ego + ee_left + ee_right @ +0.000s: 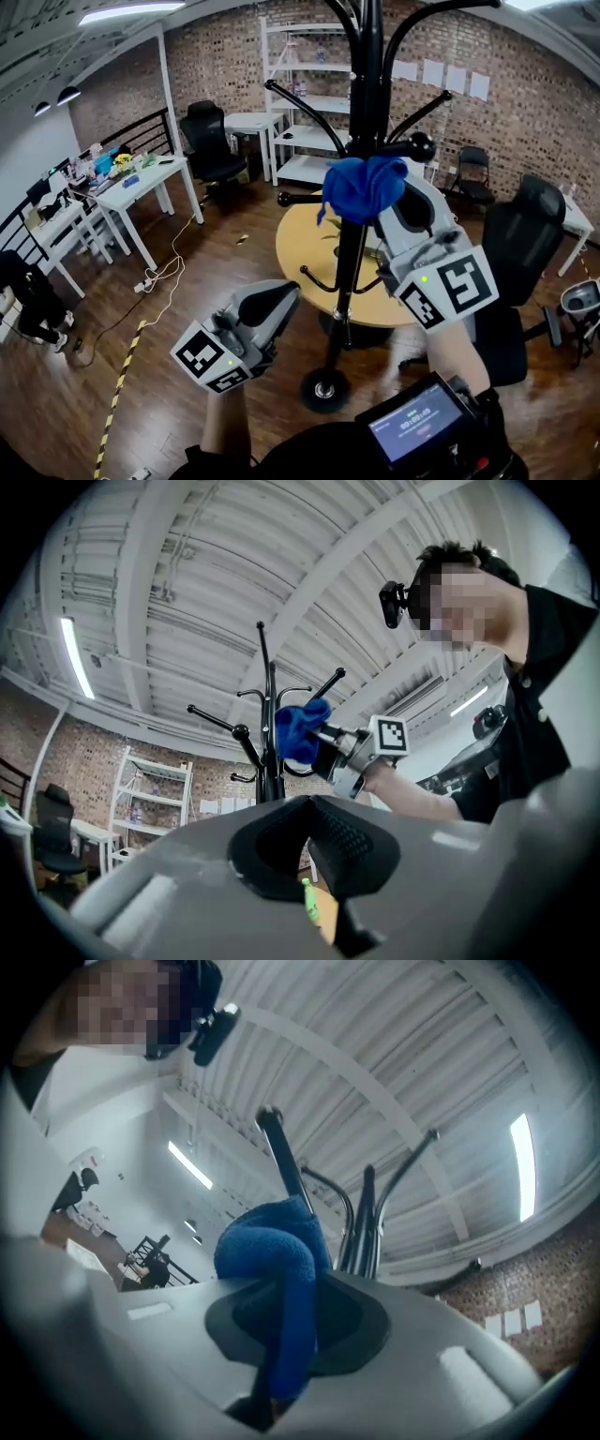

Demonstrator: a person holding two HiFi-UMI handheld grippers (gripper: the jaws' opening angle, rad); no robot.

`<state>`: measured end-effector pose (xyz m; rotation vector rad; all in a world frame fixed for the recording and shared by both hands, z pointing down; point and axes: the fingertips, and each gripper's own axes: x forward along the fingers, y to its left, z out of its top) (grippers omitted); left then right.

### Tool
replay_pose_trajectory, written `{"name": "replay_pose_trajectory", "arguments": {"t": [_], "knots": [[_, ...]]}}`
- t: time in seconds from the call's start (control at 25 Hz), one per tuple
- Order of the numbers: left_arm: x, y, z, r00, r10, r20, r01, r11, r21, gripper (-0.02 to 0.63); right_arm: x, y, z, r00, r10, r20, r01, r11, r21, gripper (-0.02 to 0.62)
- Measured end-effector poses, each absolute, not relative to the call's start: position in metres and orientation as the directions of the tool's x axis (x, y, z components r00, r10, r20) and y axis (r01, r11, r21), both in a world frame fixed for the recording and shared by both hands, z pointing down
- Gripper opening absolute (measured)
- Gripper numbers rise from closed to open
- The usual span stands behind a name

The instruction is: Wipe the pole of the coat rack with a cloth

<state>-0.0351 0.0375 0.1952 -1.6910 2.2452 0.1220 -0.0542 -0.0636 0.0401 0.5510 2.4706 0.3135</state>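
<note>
The black coat rack's pole [361,112] rises in the middle of the head view, with curved hooks [302,108] branching off it. A blue cloth [362,187] is bunched against the pole just below the hooks, and my right gripper [389,208] is shut on it. In the right gripper view the blue cloth [281,1269] fills the jaws, with the pole [361,1232] right behind it. My left gripper [281,298] hangs lower left of the pole, shut and holding nothing. The left gripper view shows the pole [271,752] and the blue cloth [298,728] from below.
A round wooden table [300,246] stands behind the rack's base [324,388]. A black office chair [517,244] is at the right, white desks [141,183] at the left, white shelves [300,103] at the back. A cable [164,281] and striped tape [117,398] lie on the floor.
</note>
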Motion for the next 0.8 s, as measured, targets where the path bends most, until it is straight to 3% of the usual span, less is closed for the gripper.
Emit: {"name": "replay_pose_trajectory", "arguments": {"t": [0.16, 0.36, 0.6, 0.8], "knots": [[-0.036, 0.042, 0.210, -0.273, -0.920, -0.281, -0.948, 0.308, -0.086, 0.002, -0.105, -0.068, 0.098, -0.834, 0.428, -0.347, 0.312, 0.886, 0.343, 0.046], [-0.038, 0.050, 0.225, -0.311, -0.915, -0.256, -0.943, 0.330, -0.035, 0.002, -0.111, -0.058, 0.163, -0.864, 0.454, -0.216, 0.380, 0.871, 0.312, 0.046], [-0.040, 0.049, 0.248, -0.327, -0.921, -0.213, -0.944, 0.329, 0.024, 0.002, -0.105, -0.073, 0.280, -0.898, 0.438, -0.034, 0.428, 0.891, 0.153, 0.046], [-0.043, 0.035, 0.264, -0.316, -0.929, -0.191, -0.949, 0.311, 0.053, 0.002, -0.108, -0.081, 0.383, -0.884, 0.419, 0.207, 0.439, 0.896, 0.060, 0.046]]}}
